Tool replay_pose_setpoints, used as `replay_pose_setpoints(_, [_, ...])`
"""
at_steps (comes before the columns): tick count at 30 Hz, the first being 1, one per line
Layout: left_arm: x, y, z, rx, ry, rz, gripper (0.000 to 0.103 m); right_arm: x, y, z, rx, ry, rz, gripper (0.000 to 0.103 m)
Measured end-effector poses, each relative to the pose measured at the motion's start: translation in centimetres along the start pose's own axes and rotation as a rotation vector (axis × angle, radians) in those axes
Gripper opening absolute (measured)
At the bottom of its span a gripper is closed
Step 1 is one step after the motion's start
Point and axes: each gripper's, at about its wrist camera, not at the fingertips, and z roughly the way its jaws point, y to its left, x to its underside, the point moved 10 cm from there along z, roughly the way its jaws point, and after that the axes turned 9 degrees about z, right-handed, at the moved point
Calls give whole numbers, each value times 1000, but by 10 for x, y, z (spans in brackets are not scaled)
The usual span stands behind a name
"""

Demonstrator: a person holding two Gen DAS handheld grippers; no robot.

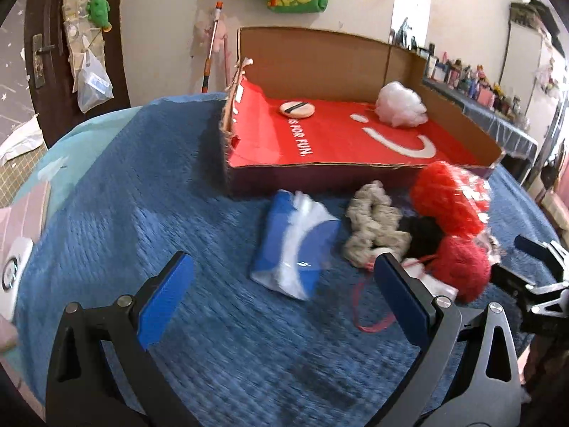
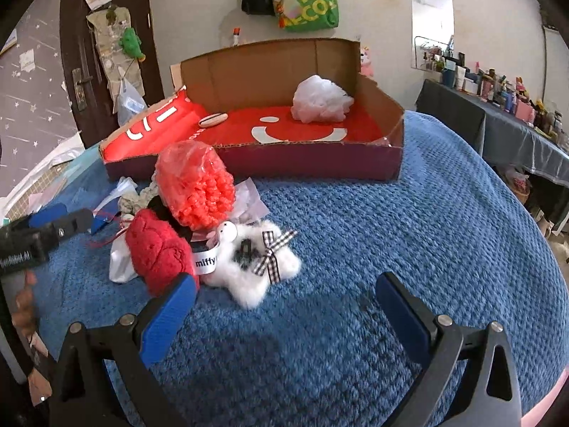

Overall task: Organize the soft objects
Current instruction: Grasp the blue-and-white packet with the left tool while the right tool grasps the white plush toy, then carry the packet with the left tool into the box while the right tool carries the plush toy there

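A cardboard box [image 1: 355,178] [image 2: 270,169] with a red lining stands on the blue blanket [image 1: 177,195] [image 2: 409,231]. Inside lie a white mesh puff [image 1: 401,104] [image 2: 320,99] and a round powder puff [image 1: 295,109] [image 2: 213,119]. In front of the box is a heap: a blue-white packet [image 1: 295,245], a grey scrunchie [image 1: 373,224], wrapped red yarn [image 1: 448,199] [image 2: 197,185], a red plush [image 1: 460,267] [image 2: 160,249] and a white fluffy star with a checked bow [image 2: 259,263]. My left gripper [image 1: 282,284] hangs open just before the packet. My right gripper [image 2: 284,302] is open, near the star.
A dark door [image 1: 46,53] with hanging bags is at the back left. A green tote [image 2: 311,3] hangs on the wall. A cluttered side table [image 2: 498,106] runs along the right. A white device [image 1: 14,274] lies at the blanket's left edge.
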Motion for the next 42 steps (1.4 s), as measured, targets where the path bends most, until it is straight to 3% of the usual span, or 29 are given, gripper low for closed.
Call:
replay_pose_setpoints(10, [-2, 12, 33, 78, 124, 95, 103, -4, 3, 16, -24, 65, -37, 101])
replay_pose_setpoints(14, [1, 6, 44, 111, 155, 119, 103, -5, 8, 19, -45, 80, -55, 94])
replay_pose_setpoints(18, [1, 0, 49, 108, 161, 148, 103, -4, 14, 20, -57, 84, -83, 76])
replay_pose_setpoints(20, [-1, -3, 50, 111, 154, 158, 96, -2, 19, 21, -65, 88, -101, 68])
replay_pose_setpoints(22, [-3, -5, 48, 116, 141, 166, 76, -1, 24, 20, -85, 82, -113, 55])
replay_pose_setpoints(23, [-4, -6, 47, 117, 132, 168, 71, -1, 25, 19, -90, 79, -115, 54])
replay_pose_setpoints(25, [-6, -8, 43, 135, 118, 163, 52, -3, 27, 15, -102, 64, -110, 51])
replay_pose_setpoints(29, [-8, -5, 36, 133, 94, 129, 43, -10, 22, 7, -113, 35, -84, 32])
replay_pose_setpoints(34, [-11, -3, 20, 158, 64, 92, 33, -16, 16, 2, -124, 25, -60, 32])
replay_pose_setpoints(42, [-18, -13, -6, 166, 10, 115, 33, -29, 8, -15, -147, -19, -17, 31])
